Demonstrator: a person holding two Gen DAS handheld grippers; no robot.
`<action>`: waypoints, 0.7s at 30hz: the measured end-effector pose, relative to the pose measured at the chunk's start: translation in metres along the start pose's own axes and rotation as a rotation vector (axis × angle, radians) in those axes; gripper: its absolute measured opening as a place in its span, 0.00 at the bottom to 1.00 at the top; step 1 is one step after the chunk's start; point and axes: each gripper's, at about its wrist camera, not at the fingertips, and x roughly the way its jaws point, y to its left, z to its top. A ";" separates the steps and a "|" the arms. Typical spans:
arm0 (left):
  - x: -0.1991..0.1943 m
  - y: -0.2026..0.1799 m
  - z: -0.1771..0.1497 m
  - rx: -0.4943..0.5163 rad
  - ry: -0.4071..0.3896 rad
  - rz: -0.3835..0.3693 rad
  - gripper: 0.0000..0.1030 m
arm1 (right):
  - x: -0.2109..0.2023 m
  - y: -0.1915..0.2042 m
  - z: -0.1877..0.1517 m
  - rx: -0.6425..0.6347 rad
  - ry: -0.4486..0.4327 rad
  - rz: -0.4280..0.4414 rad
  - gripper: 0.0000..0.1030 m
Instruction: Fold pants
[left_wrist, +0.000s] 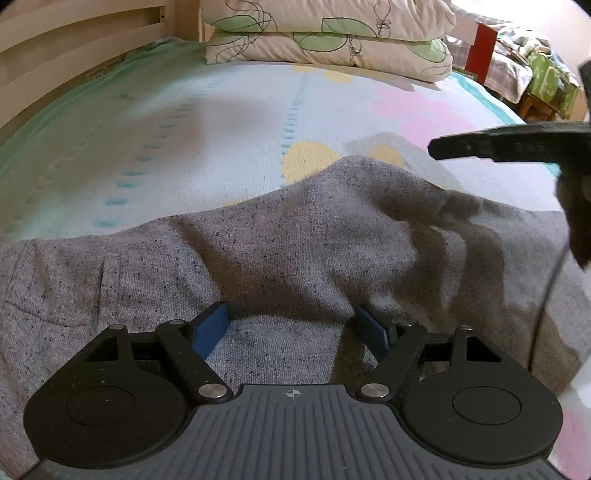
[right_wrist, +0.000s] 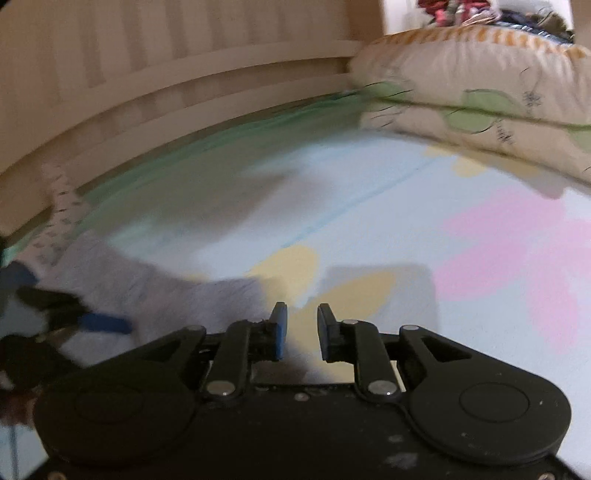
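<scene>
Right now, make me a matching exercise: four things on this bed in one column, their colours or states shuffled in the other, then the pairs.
Things:
1. pants
2. pillows
3. left gripper
4. right gripper

Descriptions:
A. jaws open wide, over grey cloth
B. cream with green leaf print, stacked
C. speckled grey, rumpled
D. jaws a little apart, nothing between them

Pairs: 1-C, 2-B, 3-A, 4-D

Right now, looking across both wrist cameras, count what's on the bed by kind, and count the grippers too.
Speckled grey knit pants: 1
Cream pillows with green leaf print, stacked: 2
Black two-finger grippers with blue pads, left and right: 2
Total: 5
</scene>
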 end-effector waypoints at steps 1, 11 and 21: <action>0.000 0.001 0.000 -0.002 -0.002 -0.001 0.73 | 0.007 -0.004 0.003 -0.018 0.021 -0.015 0.22; -0.003 0.007 -0.001 -0.011 -0.008 -0.016 0.73 | 0.030 0.016 -0.013 -0.131 0.148 0.110 0.41; -0.004 0.008 0.000 -0.012 -0.010 -0.016 0.73 | 0.043 0.012 -0.014 -0.065 0.198 0.168 0.12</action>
